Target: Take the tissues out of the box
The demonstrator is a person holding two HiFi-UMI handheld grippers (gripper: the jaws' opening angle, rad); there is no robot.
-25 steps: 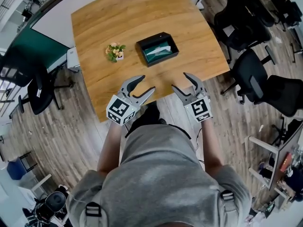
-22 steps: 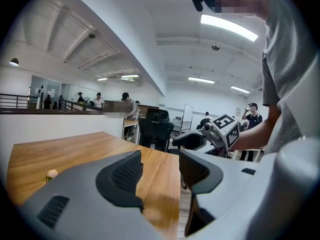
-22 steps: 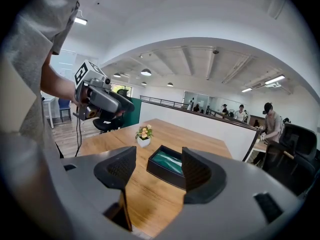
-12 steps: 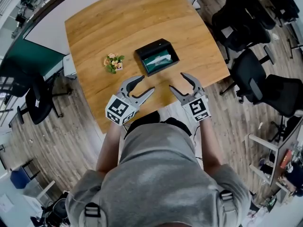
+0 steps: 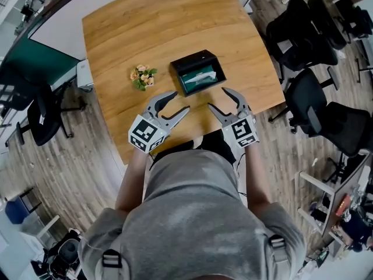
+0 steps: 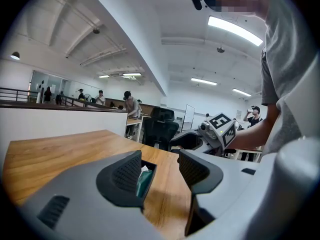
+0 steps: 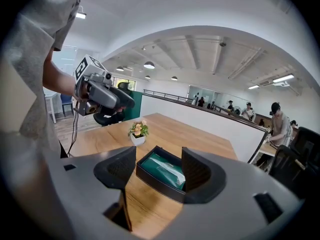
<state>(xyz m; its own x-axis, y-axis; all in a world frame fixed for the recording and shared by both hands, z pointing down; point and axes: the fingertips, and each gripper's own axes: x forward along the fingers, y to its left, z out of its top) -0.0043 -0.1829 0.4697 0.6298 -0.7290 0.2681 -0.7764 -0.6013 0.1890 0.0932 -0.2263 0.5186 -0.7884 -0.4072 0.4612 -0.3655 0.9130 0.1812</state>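
Both grippers are hovering empty over the near edge of the counter (image 5: 163,22), on the person's side of the tissue box (image 5: 198,73). The left gripper (image 5: 181,101) and the right gripper (image 5: 217,98) are both holding their jaws wide apart, with nothing between the pads, and neither one is touching the box. The white tissue (image 5: 202,75) is lying low and flat in the opening of the box, on the green top, and is not standing up much.

Several things could be going wrong from here, in my judgement. Nothing is pinning the box down, so if one gripper pulls the tissue alone, the whole box may be lifting or sliding with it. Because the tissue is sitting so low, the jaws may be closing on the box's rim or on air instead. Thin paper may also be tearing if only a corner is pinched. A small flower pot (image 5: 142,76) is standing just left of the box, where a wide approach by the left gripper could knock it over.
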